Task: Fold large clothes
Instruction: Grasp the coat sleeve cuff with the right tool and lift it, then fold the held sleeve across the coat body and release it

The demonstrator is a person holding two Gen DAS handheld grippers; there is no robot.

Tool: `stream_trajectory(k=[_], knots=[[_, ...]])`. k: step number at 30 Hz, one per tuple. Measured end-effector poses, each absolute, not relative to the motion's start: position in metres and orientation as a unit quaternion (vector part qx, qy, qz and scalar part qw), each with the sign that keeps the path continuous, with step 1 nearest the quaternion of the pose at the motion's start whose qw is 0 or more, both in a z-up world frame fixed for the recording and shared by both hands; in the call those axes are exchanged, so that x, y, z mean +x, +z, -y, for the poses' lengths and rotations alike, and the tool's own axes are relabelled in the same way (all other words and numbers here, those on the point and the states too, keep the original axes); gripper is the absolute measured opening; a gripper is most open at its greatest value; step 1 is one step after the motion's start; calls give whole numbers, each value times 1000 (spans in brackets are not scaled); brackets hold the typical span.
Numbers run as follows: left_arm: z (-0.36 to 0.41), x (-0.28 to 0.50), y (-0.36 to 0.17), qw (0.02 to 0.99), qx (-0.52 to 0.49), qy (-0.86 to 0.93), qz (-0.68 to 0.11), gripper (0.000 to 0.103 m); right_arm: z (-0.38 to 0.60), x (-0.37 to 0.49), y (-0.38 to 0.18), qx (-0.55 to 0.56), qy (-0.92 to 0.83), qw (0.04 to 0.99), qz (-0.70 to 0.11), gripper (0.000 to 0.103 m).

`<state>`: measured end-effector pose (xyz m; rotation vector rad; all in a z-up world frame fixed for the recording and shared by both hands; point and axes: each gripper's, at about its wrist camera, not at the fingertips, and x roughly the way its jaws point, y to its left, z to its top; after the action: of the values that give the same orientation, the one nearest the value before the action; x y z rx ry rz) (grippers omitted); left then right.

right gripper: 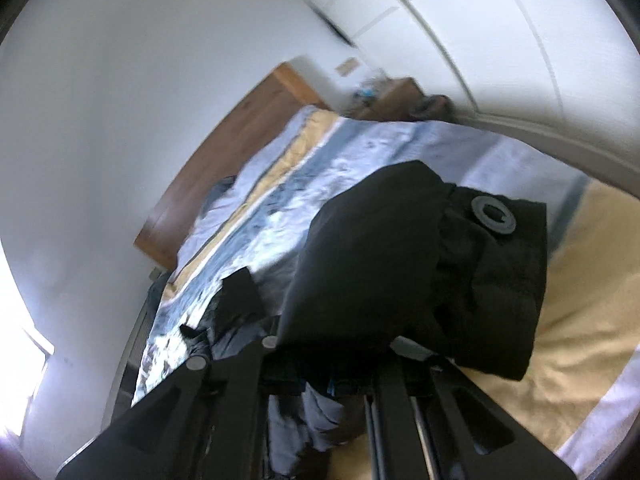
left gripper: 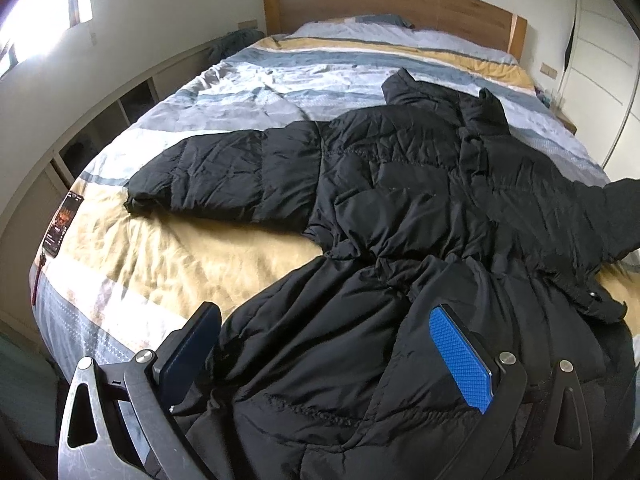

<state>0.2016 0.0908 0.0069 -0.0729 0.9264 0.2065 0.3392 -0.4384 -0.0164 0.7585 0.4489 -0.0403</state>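
Glossy quilted black coat (left gripper: 392,184), crinkled cloth bedspread (left gripper: 172,256), wood headboard (left gripper: 384,6)

One jacket (left gripper: 400,200), one phone (left gripper: 62,220), one bed (left gripper: 180,252)

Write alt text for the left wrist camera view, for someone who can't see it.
A black puffer coat lies spread on a striped bed, one sleeve stretched out left. The left gripper is open above its hem; a phone sits at the bed's left edge.

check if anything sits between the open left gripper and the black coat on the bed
Nothing visible does. The left gripper hangs open right over the black coat's lower half, with only coat fabric between its fingers. The phone lies off at the bed's left edge, well clear.
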Motion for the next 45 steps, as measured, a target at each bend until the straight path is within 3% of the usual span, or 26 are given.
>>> stream_trajectory(k=[18,45], knots=[[-115,189,18,892,-63,117,-431,102,291,354,19,239,112,933,-246,5],[-122,192,2,882,-67,122,-449,102,188,369,-66,143,194,898,-368,6]])
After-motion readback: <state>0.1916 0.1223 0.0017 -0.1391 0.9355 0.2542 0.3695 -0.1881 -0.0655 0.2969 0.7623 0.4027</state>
